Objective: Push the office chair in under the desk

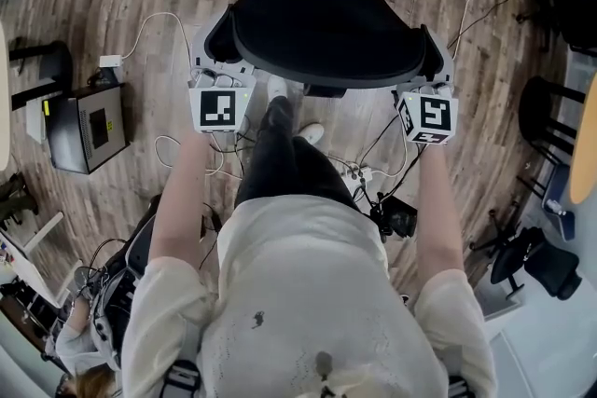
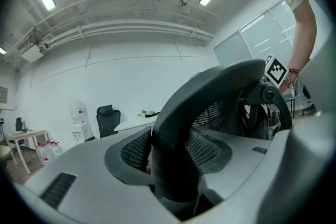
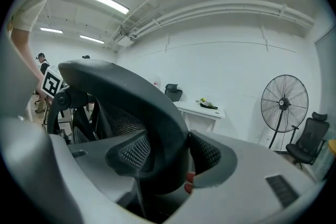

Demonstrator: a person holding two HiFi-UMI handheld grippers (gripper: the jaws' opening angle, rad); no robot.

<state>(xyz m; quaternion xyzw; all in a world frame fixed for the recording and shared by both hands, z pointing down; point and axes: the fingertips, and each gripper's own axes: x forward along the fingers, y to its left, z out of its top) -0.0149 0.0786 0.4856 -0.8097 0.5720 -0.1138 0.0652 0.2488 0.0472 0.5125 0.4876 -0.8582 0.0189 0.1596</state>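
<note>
Head view: the office chair [image 1: 326, 23] is clamped at its backrest rim by the left gripper [image 1: 217, 70] and right gripper [image 1: 431, 75]. The desk [image 3: 202, 109] (white, far ahead) is judged not yet reached.

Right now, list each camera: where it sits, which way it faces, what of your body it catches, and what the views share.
Head view: on the head, facing steeply down onto the office chair; torso, left gripper and right gripper show.
Left gripper view: on the left gripper, looking along jaws clamped on the chair's back rim; right arm shows.
Right gripper view: on the right gripper, same clamp, facing a white desk and fan; left arm shows.
Shared: the chair in all three.
</note>
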